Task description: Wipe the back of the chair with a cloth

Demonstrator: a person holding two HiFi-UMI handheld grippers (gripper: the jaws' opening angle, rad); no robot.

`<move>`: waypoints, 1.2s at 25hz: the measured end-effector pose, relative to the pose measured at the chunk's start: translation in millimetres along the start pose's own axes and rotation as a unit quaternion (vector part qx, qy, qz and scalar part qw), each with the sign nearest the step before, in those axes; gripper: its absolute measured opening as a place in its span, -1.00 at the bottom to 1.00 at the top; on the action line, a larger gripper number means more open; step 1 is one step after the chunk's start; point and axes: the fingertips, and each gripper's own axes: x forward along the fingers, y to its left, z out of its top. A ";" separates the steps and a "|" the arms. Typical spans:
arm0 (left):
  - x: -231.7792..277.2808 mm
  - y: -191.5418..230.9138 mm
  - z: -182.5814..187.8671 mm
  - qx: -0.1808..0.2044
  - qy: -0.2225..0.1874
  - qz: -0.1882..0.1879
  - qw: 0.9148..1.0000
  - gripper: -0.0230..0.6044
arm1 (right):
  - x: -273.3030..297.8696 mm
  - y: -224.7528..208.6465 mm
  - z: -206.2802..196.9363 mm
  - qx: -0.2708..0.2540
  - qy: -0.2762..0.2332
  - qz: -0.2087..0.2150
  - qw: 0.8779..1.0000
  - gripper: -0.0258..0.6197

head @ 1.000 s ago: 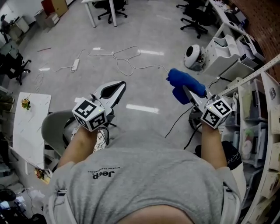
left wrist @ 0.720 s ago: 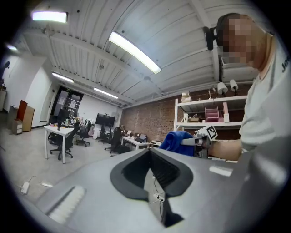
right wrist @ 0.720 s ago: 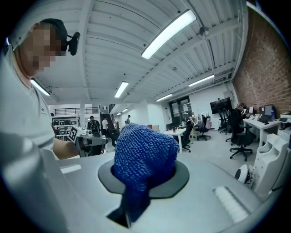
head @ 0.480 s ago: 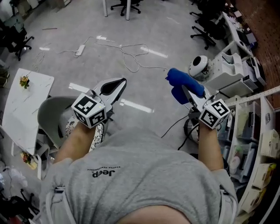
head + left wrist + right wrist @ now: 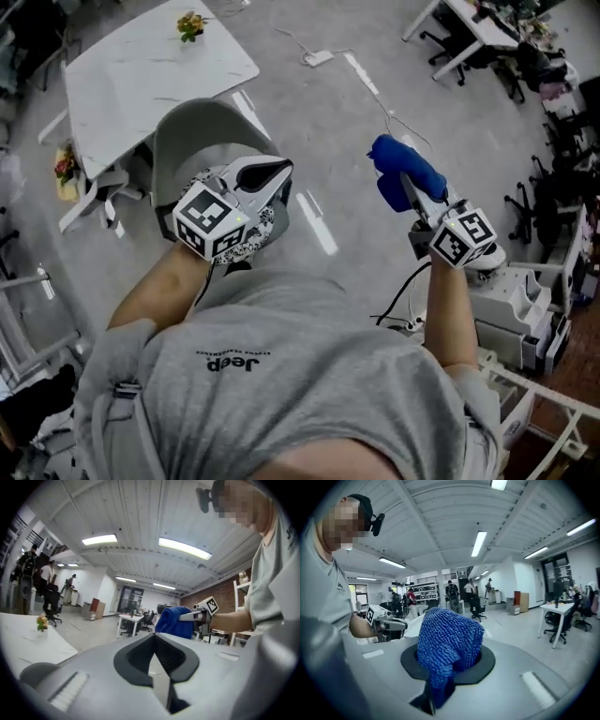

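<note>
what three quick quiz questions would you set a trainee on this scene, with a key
1. True or false: the blue cloth is clamped in the right tool.
2. The grey chair stands beside: A. a white table; B. a sofa; C. a fridge.
3. Short answer: what does the left tool hold?

Key: 1 true; 2 A; 3 nothing, its jaws are together and empty.
</note>
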 end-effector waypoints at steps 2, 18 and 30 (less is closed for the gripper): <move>-35.5 45.3 -11.2 -0.012 -0.002 0.051 0.999 -0.74 | 72.2 18.5 -3.0 -0.013 0.017 0.052 0.998 -0.73; -259.9 242.6 -125.1 -0.095 0.018 0.285 0.954 -0.74 | 494.1 242.7 -143.1 -0.087 0.174 0.316 0.929 -0.73; -283.3 267.8 -180.5 -0.138 0.034 0.301 0.943 -0.74 | 596.5 299.0 -240.2 -0.145 0.234 0.314 0.909 -0.73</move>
